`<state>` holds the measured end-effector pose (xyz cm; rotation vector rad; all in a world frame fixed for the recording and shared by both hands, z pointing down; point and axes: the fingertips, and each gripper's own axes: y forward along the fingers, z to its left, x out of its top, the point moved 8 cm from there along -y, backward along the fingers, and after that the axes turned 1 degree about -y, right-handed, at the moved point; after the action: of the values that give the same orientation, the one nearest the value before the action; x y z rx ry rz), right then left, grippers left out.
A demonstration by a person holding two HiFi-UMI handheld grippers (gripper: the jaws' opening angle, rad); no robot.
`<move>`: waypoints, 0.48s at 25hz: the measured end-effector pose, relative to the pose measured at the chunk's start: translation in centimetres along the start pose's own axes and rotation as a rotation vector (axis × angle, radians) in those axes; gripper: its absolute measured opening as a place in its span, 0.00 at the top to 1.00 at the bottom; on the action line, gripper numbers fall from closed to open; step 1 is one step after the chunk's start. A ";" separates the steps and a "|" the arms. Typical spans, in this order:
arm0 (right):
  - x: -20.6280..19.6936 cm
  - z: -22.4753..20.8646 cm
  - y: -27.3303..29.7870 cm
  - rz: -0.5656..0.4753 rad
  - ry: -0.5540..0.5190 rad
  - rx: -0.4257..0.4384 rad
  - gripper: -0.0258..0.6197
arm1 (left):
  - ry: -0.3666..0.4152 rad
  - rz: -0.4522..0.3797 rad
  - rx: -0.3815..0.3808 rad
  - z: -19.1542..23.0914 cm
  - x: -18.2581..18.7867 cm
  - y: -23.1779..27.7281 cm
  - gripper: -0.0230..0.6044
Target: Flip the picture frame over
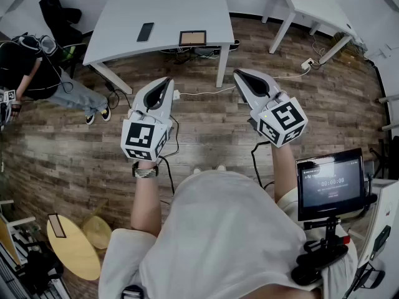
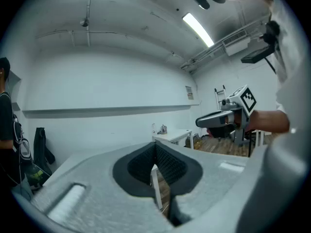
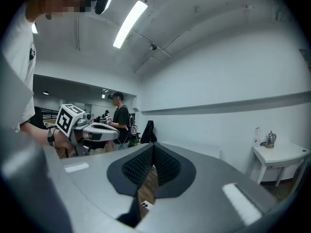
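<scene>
The picture frame, brown face with a dark border, lies flat near the front edge of the white table far ahead of me. Both grippers hang in the air over the wooden floor, well short of that table, pointing towards it. My left gripper is shut and empty; in the left gripper view its tips meet with nothing between them. My right gripper looks the same, its tips closed together and empty. Each gripper view shows the other gripper beside it: the right one and the left one.
A black phone lies on the same table, left of the frame. A second white table stands at the back right. A person sits at the left. A tablet on a stand is at my right, round yellow stools at lower left, cables on the floor.
</scene>
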<state>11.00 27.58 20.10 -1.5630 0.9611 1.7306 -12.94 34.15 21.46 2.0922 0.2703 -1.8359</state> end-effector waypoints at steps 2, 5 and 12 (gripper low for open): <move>-0.3 -0.2 -0.4 0.005 0.005 -0.005 0.96 | -0.004 0.009 0.001 -0.5 -0.3 0.2 0.96; -0.5 -0.8 -1.2 -0.007 0.024 -0.006 0.96 | -0.006 0.021 0.006 -1.3 -0.4 0.6 0.96; -0.5 -1.7 -2.4 -0.060 0.076 0.027 0.96 | -0.015 0.032 0.028 -2.3 -1.0 1.1 0.96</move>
<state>13.97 27.45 20.27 -1.6336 0.9607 1.6217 -10.54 34.06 22.82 2.0878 0.2073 -1.8460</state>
